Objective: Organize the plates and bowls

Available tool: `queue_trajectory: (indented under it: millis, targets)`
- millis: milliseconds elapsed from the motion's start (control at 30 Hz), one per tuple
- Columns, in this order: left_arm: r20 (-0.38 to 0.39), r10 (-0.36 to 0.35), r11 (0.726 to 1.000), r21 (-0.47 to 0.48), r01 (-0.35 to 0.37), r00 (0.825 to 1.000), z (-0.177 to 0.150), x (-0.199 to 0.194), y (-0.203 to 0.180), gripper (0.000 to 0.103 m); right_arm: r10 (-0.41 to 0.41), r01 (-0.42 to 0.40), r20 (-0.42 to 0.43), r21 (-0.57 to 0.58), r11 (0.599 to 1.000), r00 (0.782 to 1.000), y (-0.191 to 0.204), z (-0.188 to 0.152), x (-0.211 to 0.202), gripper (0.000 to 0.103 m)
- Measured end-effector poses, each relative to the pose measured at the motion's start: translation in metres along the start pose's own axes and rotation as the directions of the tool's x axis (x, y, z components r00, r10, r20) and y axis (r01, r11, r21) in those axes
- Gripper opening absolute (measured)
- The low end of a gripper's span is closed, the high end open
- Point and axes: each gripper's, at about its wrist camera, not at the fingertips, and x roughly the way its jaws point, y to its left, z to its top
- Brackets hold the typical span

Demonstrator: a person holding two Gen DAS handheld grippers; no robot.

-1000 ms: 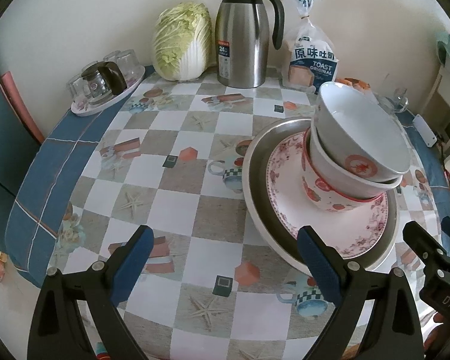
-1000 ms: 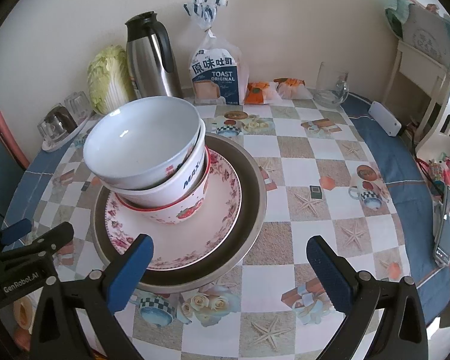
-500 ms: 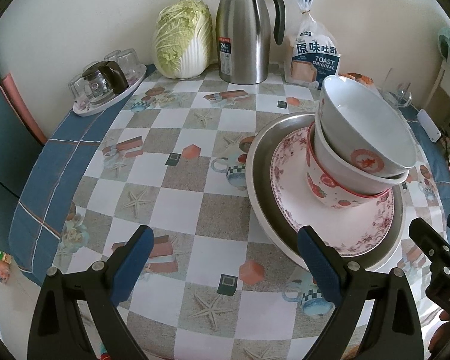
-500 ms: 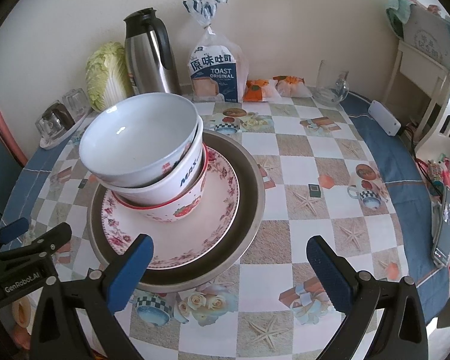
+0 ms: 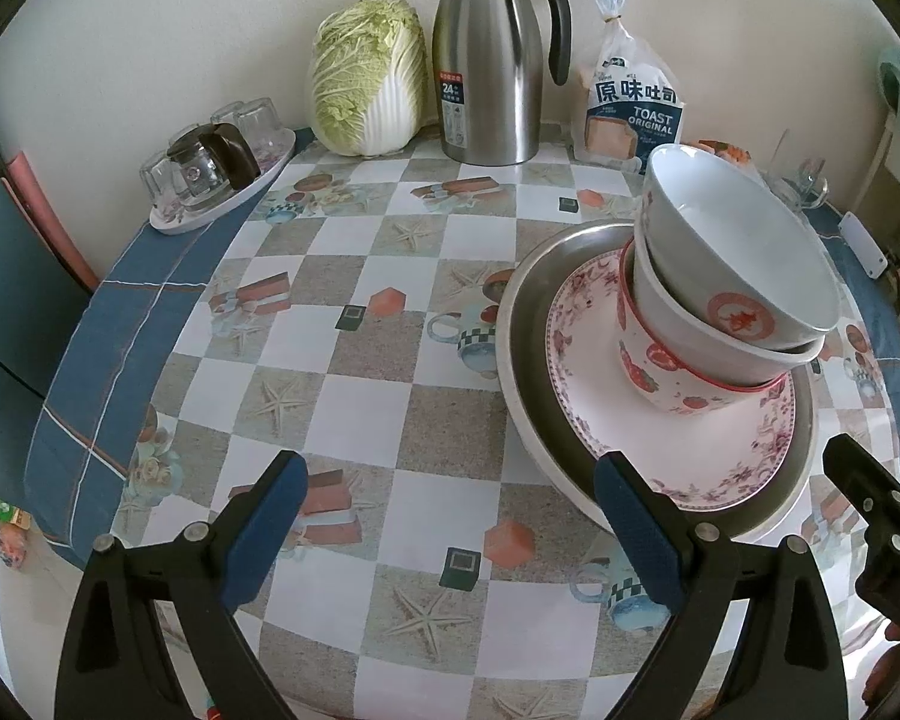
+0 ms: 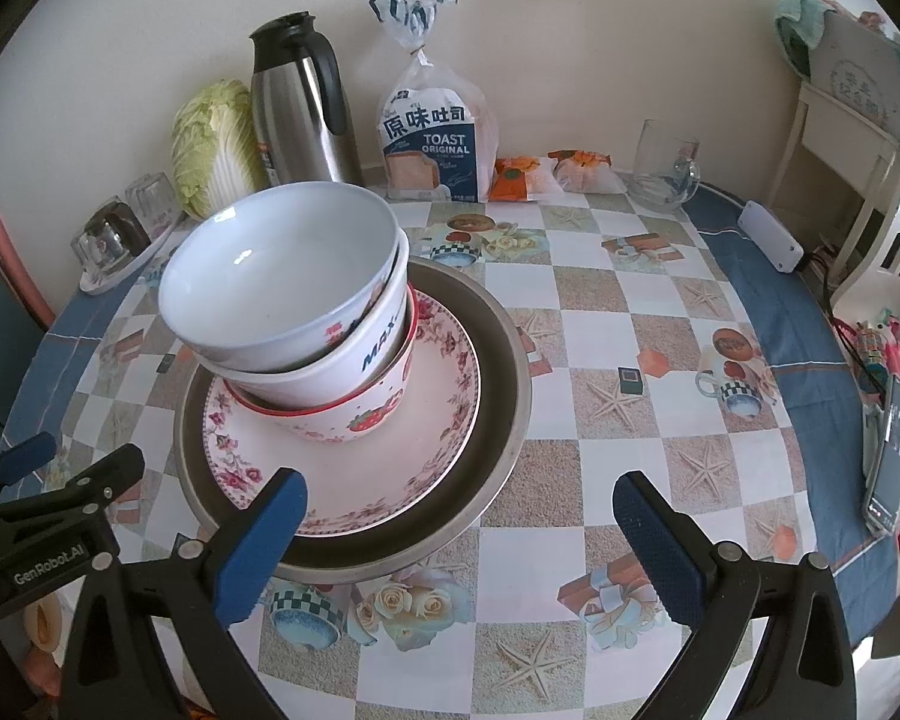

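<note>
Three nested bowls stand tilted in a stack: a white bowl (image 6: 276, 282) (image 5: 744, 258) on top, a second white bowl (image 6: 342, 360) under it, and a strawberry-print bowl (image 6: 360, 417) (image 5: 660, 372) at the bottom. They rest on a pink floral plate (image 6: 414, 468) (image 5: 690, 456), which lies in a wide metal dish (image 6: 504, 396) (image 5: 522, 360). My left gripper (image 5: 450, 534) hangs open over the tablecloth, left of the dish. My right gripper (image 6: 459, 546) is open at the dish's near rim, holding nothing.
At the back stand a cabbage (image 5: 366, 78), a steel thermos jug (image 5: 486, 60), a toast bag (image 5: 633, 102) and a tray of upturned glasses (image 5: 216, 174). A glass mug (image 6: 663, 168), snack packets (image 6: 522, 177) and a phone (image 6: 891, 462) lie to the right.
Both grippers have drawn back and risen slightly, so the stack looks a little smaller and farther. The bowls and plates have not moved.
</note>
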Motion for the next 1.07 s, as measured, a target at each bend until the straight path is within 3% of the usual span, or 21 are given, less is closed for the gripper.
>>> queue_trajectory:
  millis: [1067]
  targets:
    - [0.009,0.007,1.0,0.012,-0.007,1.0,-0.0011,-0.0007,-0.0007,0.097,0.001,-0.001,-0.009,-0.005,1.0,1.0,0.0012,-0.0029,0.003,0.103]
